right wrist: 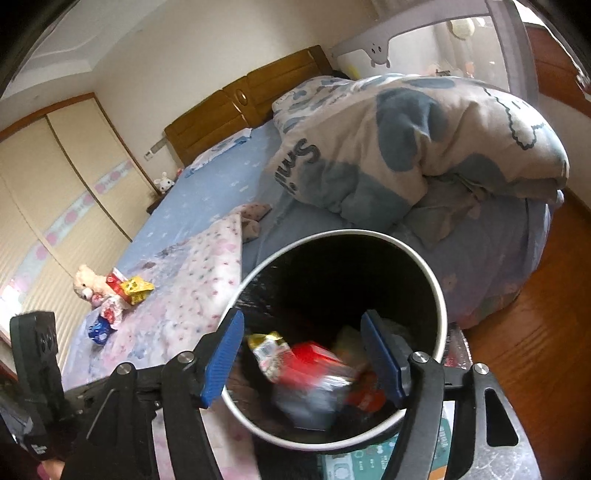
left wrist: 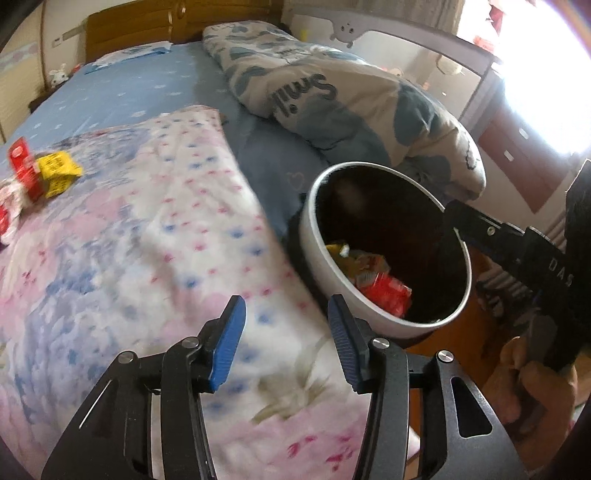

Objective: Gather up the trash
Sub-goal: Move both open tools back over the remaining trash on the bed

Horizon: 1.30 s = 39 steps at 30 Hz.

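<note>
R gripper [right wrist: 303,354] spread over bin [right wrist: 436,291] | L gripper [left wrist: 286,339] spread | floral blanket [left wrist: 147,229], bed w/ wood headboard [left wrist: 147,26]

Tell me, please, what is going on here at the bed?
A person is collecting trash from the bed into a white bin. The right gripper hangs open over the bin's mouth, above wrappers already inside. The left gripper is open and empty above the floral blanket. More wrappers lie on the blanket.

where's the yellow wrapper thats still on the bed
The yellow wrapper lies on the floral blanket at the far left of the left wrist view, beside a red packet. In the right wrist view it sits next to a small teddy bear.
</note>
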### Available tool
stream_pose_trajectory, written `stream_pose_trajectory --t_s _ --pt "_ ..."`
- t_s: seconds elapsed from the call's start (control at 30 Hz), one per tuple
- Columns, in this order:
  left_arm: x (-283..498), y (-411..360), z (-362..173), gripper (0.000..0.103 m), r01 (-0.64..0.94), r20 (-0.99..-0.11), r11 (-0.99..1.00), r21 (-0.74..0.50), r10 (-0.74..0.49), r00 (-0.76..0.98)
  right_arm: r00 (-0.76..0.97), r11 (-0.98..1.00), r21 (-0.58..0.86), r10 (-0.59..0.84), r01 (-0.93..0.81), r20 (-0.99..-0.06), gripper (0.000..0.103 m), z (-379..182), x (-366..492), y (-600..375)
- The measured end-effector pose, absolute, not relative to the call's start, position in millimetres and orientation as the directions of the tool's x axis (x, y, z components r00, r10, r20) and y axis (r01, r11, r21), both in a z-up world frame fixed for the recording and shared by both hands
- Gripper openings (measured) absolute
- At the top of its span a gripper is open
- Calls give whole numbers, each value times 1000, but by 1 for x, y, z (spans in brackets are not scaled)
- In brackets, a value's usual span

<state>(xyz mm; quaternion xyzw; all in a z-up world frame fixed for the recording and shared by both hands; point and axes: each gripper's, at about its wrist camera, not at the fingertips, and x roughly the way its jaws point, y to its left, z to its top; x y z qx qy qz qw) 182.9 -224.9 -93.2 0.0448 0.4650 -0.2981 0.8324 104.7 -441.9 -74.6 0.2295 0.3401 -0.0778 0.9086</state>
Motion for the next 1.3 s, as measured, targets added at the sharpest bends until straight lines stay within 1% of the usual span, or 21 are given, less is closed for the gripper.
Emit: stream_pose_trajectory --t_s 0.27,0.33,0.5,0.6,0.77,0.83,1.3 --pt "188 -161 -101 48 423 -801 879 -220 -411 435 754 898 373 73 236 -652 72 -75 118 -405" --pt "190 -145 -102 48 393 -801 893 -221 -396 449 748 901 375 92 217 -657 75 -78 123 -393" --pt "194 -103 -104 48 313 -799 925 -213 -349 489 736 909 383 144 167 -662 76 -84 135 -361" --pt "195 -77 -106 50 263 -797 942 -208 -319 513 725 911 391 179 134 -665 77 -88 144 -342" --pt "199 -48 -109 53 200 -798 958 -204 -281 534 706 917 391 226 79 -672 80 -94 160 -310" --pt "201 -37 -108 55 179 -796 963 -200 -266 544 699 919 389 239 59 -673 84 -95 166 -299" --pt "220 16 -110 60 70 -794 981 -182 -188 578 678 918 394 310 -32 -667 86 -102 211 -238"
